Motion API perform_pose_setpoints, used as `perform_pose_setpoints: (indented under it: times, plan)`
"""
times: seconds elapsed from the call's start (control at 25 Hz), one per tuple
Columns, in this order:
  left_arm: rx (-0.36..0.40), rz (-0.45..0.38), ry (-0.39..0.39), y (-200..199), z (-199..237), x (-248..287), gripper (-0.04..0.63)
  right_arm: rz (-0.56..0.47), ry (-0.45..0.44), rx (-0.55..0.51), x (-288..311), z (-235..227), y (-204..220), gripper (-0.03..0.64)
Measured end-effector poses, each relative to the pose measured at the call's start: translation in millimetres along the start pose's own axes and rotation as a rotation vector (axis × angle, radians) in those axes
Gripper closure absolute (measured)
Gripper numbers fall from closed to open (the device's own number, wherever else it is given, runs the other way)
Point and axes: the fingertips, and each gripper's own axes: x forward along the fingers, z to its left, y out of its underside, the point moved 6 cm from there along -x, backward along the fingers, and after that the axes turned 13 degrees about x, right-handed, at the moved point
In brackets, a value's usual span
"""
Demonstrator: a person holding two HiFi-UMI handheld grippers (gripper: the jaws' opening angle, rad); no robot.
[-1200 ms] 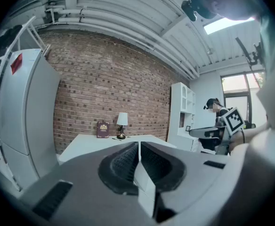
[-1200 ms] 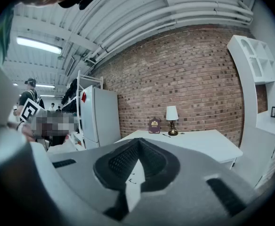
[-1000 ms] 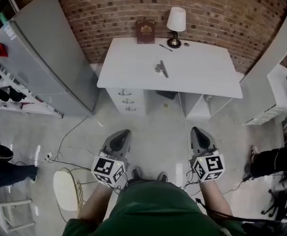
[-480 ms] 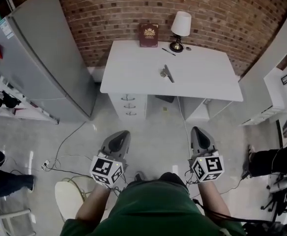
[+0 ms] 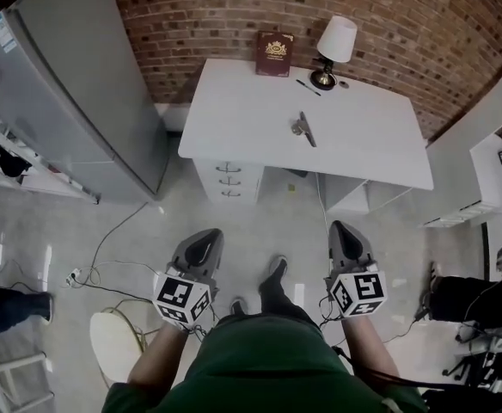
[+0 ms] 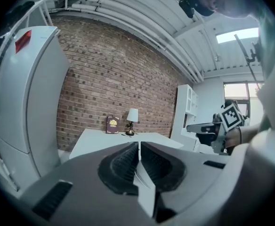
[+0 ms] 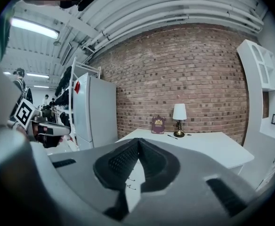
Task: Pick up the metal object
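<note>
The metal object [image 5: 303, 128] is a small silver piece with a long flat handle, lying near the middle of the white desk [image 5: 234, 127] against the brick wall. Both grippers hang over the floor, well short of the desk's front edge. My left gripper [image 5: 206, 237] is shut with nothing in its jaws, and its jaws meet in the left gripper view [image 6: 139, 147]. My right gripper [image 5: 340, 231] is likewise shut and empty [image 7: 138, 142]. The desk [image 7: 208, 142] shows ahead in both gripper views, but the metal object cannot be made out there.
A lamp [image 5: 335, 46], a dark red book [image 5: 274, 53] and a pen [image 5: 309, 87] stand at the desk's back. A grey fridge [image 5: 70, 84] is on the left, white shelving [image 5: 492, 170] on the right. Cables [image 5: 105, 265] and a white stool [image 5: 113, 342] are on the floor.
The desk has drawn nearer and larger in the head view. Both grippers, still shut, have been carried forward towards it, and one foot has stepped ahead.
</note>
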Motion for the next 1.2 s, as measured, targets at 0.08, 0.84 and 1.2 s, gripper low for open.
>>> perform_pose_setpoints:
  times: [0.08,0.84,1.2]
  plan:
    - [0.016,0.014,-0.020,-1,9,14,0.581,-0.008,-0.020,0.011,23,-8,-3,0.614]
    - [0.083,0.098,-0.129,-49,25,185,0.581,0.053,-0.182,0.034,186,-121,-35,0.614]
    - [0.080,0.112,-0.082,-44,44,244,0.581,0.090,-0.111,0.028,227,-153,-33,0.614]
